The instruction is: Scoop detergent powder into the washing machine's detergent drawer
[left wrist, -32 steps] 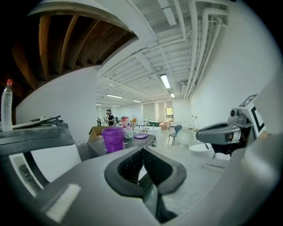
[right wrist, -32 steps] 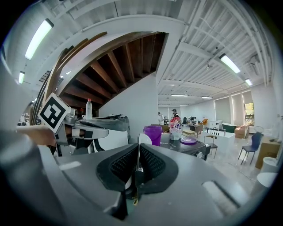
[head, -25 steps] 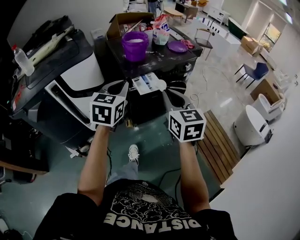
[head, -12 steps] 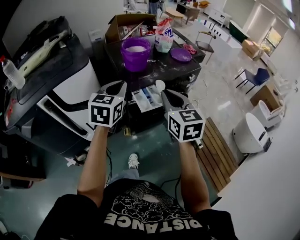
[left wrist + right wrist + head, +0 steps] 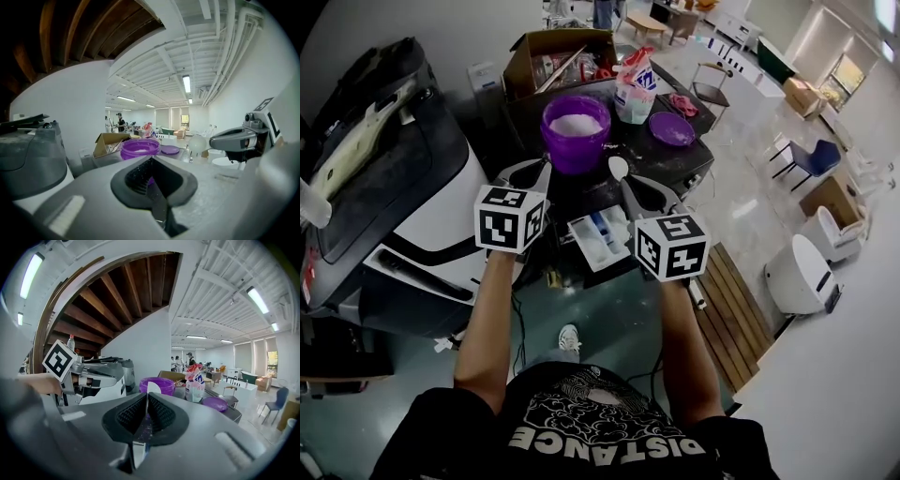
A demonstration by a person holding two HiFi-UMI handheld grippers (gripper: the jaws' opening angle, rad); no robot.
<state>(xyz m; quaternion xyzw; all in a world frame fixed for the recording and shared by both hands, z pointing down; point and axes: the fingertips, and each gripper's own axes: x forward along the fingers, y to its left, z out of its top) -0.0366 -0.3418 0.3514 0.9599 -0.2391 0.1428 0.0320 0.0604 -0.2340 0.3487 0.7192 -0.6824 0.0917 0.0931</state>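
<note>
Standing at the far left is a big white and black machine with a dark top, and just right of it the person's left arm reaches forward with the left gripper. In the left gripper view its two jaws are pressed together and there is nothing between them. In the head view this gripper points toward the purple bucket, which stands on a black top and holds white powder. Behind the bucket there is an open cardboard box. Below the bucket, between the two grippers in the head view, the detergent drawer is pulled out, and its compartments show white and some blue. Next comes the right gripper; its jaws are closed on the thin handle of a white spoon. The bowl of the spoon stands up past the jaw tips, just beside the lower right edge of the bucket in the head view, and in the right gripper view it shows in front of the bucket. I cannot tell whether any powder lies in the spoon. Further right on the same black top there is a detergent bag standing upright, and near it a purple lid lies flat. Far to the right, on the floor, a blue chair stands well apart from all this.
</note>
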